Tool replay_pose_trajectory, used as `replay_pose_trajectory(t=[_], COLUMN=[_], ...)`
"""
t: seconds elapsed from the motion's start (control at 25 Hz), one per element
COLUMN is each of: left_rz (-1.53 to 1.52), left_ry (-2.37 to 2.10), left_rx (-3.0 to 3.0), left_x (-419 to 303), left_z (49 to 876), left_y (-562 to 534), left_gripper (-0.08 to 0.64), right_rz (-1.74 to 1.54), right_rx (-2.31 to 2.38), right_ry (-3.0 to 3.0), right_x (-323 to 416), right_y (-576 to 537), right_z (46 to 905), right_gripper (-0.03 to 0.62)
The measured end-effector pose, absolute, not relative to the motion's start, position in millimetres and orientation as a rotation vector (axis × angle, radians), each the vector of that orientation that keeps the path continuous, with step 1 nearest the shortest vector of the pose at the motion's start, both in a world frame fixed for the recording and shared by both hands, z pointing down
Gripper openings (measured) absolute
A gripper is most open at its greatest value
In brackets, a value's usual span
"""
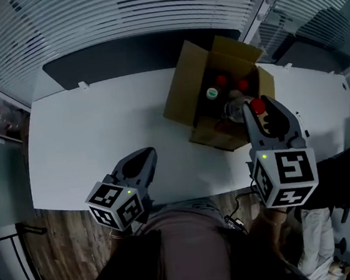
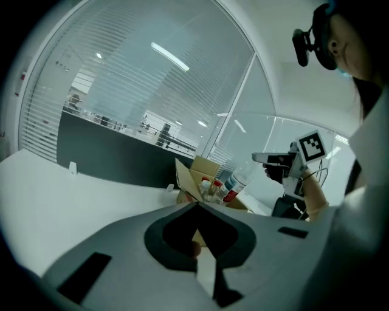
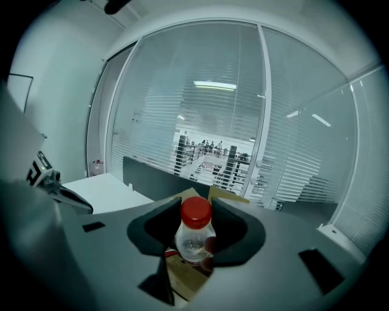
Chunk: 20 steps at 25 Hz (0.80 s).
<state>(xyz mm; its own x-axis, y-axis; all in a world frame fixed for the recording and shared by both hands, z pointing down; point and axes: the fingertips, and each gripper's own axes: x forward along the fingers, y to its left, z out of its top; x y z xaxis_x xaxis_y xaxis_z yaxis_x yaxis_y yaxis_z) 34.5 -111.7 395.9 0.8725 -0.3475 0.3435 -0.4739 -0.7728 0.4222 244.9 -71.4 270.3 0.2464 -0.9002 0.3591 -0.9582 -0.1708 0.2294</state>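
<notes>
Over the box [image 1: 184, 85], right gripper [image 1: 258, 109] clamps red-capped bottle [image 3: 194, 234], label [image 2: 233, 187] unreadable.

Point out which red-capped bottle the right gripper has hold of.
The clear red-capped plastic bottle clamped in the right gripper; the other two red-capped bottles stand untouched inside the brown cardboard box.

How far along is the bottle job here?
Already: three bottles stand in the open box. In hand: the right gripper grips a red-capped bottle over it; left gripper shut, empty. Left: unclear, going in or out can't be told.
</notes>
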Motion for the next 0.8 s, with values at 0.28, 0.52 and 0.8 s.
replay_pose_trajectory(t=[0.28,0.52,0.8], left_rz=[0.315,0.309,0.302], left_ry=[-0.57,-0.556,-0.566], left_rx=[2.542,2.556,2.548], left_x=[-5,-44,-99], left_z=[398,394,393], left_y=[-111,-114,-111], left_gripper=[0.006,0.006,0.006], right_rz=[0.119,0.072,0.055], right_rx=[2.183,2.226,2.241], right_ry=[-1.679,-1.659,-1.629], right_x=[205,167,123], right_y=[-60,-53,-46], right_z=[248,235,229], right_gripper=[0.169,0.169,0.169])
